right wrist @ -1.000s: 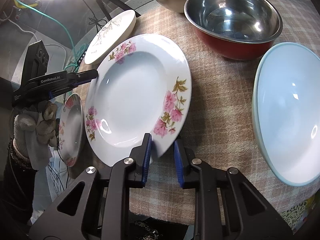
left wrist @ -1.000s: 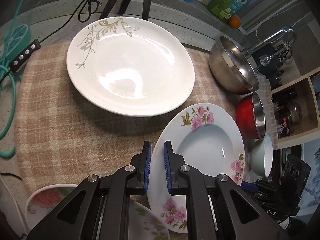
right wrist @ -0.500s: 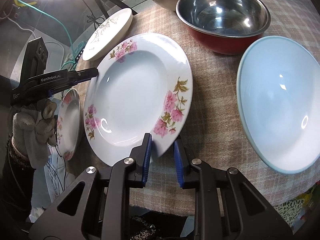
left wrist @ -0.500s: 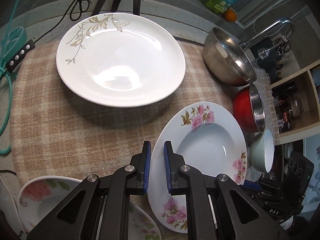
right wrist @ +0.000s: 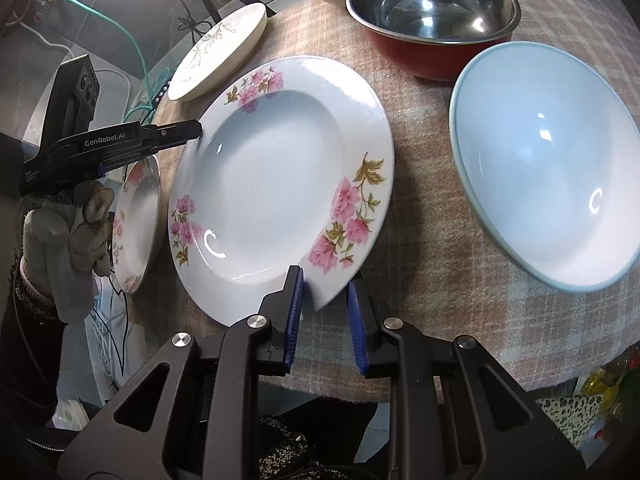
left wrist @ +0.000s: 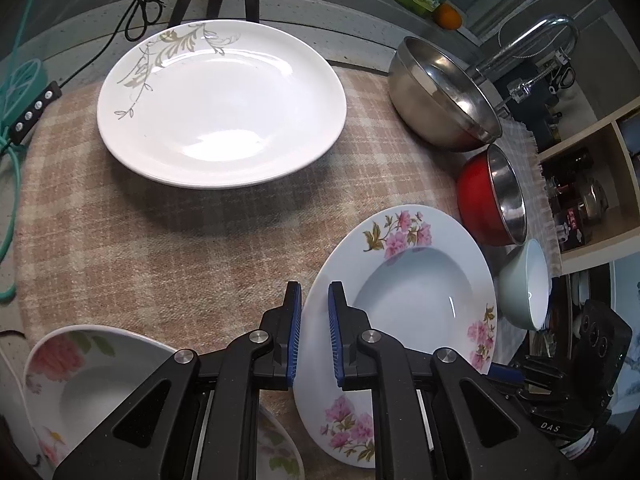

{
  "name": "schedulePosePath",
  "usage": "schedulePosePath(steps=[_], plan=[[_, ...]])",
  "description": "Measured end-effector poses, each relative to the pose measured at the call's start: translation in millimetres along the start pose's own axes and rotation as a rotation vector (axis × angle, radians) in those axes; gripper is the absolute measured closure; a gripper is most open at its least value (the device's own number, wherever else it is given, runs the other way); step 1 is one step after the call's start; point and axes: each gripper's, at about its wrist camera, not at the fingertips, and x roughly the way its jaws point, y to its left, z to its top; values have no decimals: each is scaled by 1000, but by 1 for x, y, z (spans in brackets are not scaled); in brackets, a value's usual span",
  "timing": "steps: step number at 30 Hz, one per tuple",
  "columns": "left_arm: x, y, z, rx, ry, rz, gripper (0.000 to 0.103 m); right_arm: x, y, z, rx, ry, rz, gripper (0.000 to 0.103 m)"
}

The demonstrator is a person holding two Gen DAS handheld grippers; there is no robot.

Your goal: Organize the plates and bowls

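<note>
Two grippers share one dish: the left gripper (left wrist: 314,334) and the right gripper (right wrist: 324,314) each have jaws nearly closed on opposite rims of the pink-flowered plate (right wrist: 280,184), tilted above the checked cloth (left wrist: 160,240). Little looks sorted yet; the leaf-patterned plate (left wrist: 220,100) lies far left, the steel bowl (left wrist: 444,92), red bowl (right wrist: 432,20) and pale blue bowl (right wrist: 548,160) sit apart on the right, and a second flowered plate (left wrist: 80,380) waits near left, probably the stacking spot
</note>
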Motion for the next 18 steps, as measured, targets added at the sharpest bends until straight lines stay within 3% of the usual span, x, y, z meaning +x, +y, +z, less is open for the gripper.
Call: schedulePosePath(steps=[18], plan=[[-1, -7, -11, 6, 1, 10, 91, 1, 5, -14, -48, 21, -3, 79]])
